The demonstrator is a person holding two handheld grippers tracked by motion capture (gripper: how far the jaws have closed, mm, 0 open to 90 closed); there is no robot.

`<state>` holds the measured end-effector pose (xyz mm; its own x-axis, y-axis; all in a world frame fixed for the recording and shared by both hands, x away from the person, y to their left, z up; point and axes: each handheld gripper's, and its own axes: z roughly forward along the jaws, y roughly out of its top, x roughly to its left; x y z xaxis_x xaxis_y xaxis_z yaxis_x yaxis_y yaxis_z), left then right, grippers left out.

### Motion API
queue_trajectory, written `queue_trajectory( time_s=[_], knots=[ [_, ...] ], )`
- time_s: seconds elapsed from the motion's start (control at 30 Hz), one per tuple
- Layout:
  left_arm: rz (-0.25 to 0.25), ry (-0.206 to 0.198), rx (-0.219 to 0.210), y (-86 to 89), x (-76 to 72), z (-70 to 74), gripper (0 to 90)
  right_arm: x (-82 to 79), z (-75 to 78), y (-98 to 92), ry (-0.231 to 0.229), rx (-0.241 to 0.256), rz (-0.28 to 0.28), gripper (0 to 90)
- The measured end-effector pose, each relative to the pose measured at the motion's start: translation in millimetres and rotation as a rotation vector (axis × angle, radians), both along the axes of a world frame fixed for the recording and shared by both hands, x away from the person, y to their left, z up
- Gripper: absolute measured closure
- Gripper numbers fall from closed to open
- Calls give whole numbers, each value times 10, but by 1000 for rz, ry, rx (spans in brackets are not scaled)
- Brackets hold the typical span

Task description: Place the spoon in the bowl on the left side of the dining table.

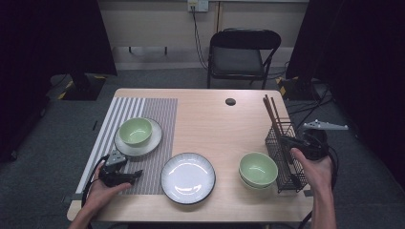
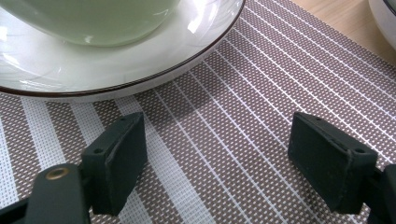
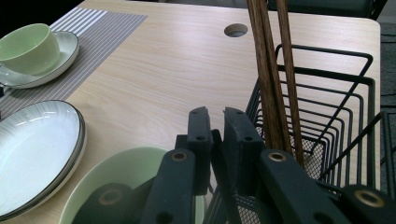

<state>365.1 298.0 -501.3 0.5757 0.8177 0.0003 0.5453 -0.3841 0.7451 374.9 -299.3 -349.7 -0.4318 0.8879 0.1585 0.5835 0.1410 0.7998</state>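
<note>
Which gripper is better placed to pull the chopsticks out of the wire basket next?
The right gripper. It sits at the wire basket, jaws nearly shut beside the chopsticks. The left gripper rests open on the striped placemat near the plate, across the table.

Black folding chair point(image 1: 244, 52); grey carpet point(image 1: 43, 138); dark curtains point(image 1: 47, 38).

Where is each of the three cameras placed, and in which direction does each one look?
High view: above the person's side, facing forward and down on the table; both forearms enter from below.
Left gripper view: rides the left gripper, low over the striped placemat; its open jaws show.
Right gripper view: rides the right gripper, facing across the table beside the wire basket; its jaws look nearly closed.
Shared: the green bowl on a plate appears in all three.
</note>
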Motion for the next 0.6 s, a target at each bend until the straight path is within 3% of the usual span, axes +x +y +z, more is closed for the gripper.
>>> queue_trajectory(
  time_s=[0.6],
  knots=[
    [1, -1, -2, -1, 0, -1, 191, -45, 24, -11, -21, -2, 11, 874]
  ],
)
